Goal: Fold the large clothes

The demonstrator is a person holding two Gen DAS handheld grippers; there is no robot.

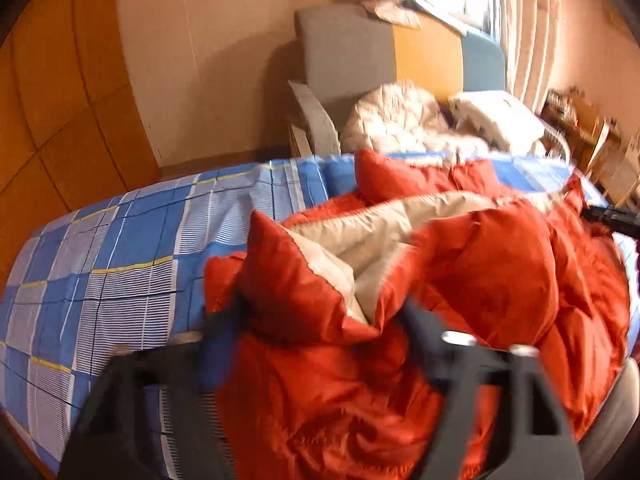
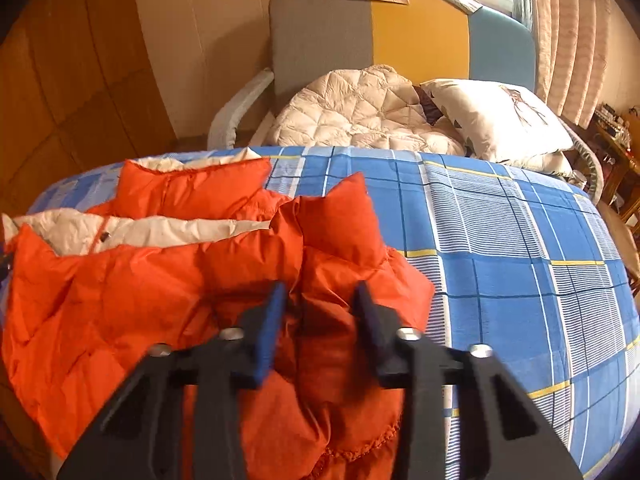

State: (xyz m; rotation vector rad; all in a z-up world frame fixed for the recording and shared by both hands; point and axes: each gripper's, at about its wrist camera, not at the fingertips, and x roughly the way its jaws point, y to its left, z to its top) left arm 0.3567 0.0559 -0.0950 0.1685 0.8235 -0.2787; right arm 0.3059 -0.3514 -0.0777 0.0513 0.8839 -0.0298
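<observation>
An orange puffer jacket point(image 1: 460, 272) with a beige lining lies bunched on a blue checked bed sheet point(image 1: 120, 256). My left gripper point(image 1: 320, 312) has its fingers wide apart around a raised fold of the jacket's left part; the view is blurred. In the right wrist view the jacket point(image 2: 140, 280) covers the left half of the sheet point(image 2: 520, 260), lining showing near the collar. My right gripper point(image 2: 320, 296) straddles a fold of the jacket's right edge, jaws partly open with orange fabric between them. The right gripper's tip also shows in the left wrist view point(image 1: 608, 216).
Behind the bed stands an armchair point(image 2: 360, 40) with grey, yellow and blue back panels, holding a cream quilted coat point(image 2: 352, 108) and a pillow point(image 2: 500, 120). A curtained window point(image 2: 568, 32) is at the back right, a wooden shelf point(image 1: 580, 128) on the right, wood panelling on the left.
</observation>
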